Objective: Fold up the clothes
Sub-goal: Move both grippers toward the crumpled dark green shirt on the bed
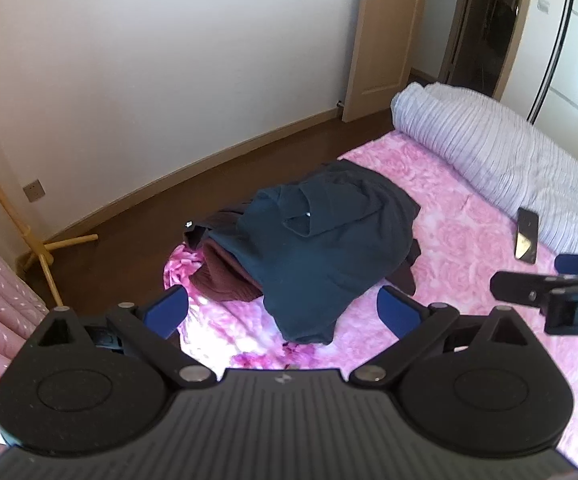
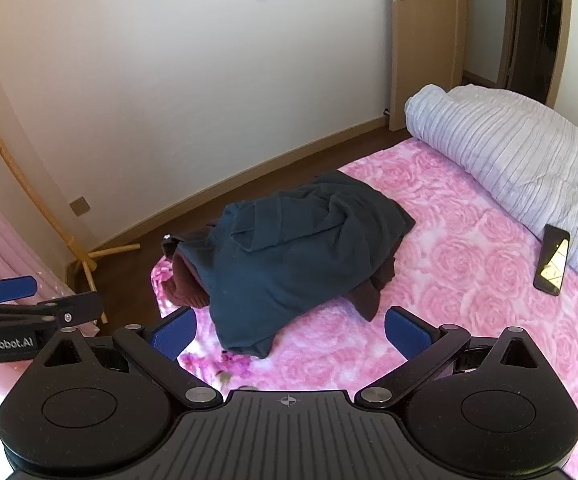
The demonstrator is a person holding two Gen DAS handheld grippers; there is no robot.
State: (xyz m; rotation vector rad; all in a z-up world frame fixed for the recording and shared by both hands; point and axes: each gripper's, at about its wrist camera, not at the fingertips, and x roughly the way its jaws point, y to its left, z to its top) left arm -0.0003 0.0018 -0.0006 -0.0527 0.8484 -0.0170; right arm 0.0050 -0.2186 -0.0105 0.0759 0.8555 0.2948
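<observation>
- My left gripper (image 1: 283,310) has its blue-padded fingers spread wide and holds nothing; it hangs above the pink rose-patterned bed cover (image 1: 469,240).
- My right gripper (image 2: 291,334) is spread just as wide, also with nothing in it, and hangs over the same bed cover (image 2: 469,280).
- The two grippers sit side by side: the right one shows at the right edge of the left wrist view (image 1: 557,288), the left one at the left edge of the right wrist view (image 2: 29,300).
- Just ahead of both sets of fingers lies the crumpled dark teal shirt (image 1: 321,236), unfolded, its collar turned up on top.
- Under the dark teal shirt (image 2: 289,256) is a rumpled maroon garment (image 2: 187,284), sticking out to my left and also at the right near edge of the heap.
- Further ahead and to my right, a black smartphone (image 2: 552,266) lies flat on the cover, touching a rolled white-and-lilac striped quilt (image 2: 529,152).
- To my left, off the bed, a wooden coat stand (image 2: 29,192) stands on the brown floor (image 1: 137,240) by the white wall.
- A wooden door (image 2: 425,40) stands open far ahead.
</observation>
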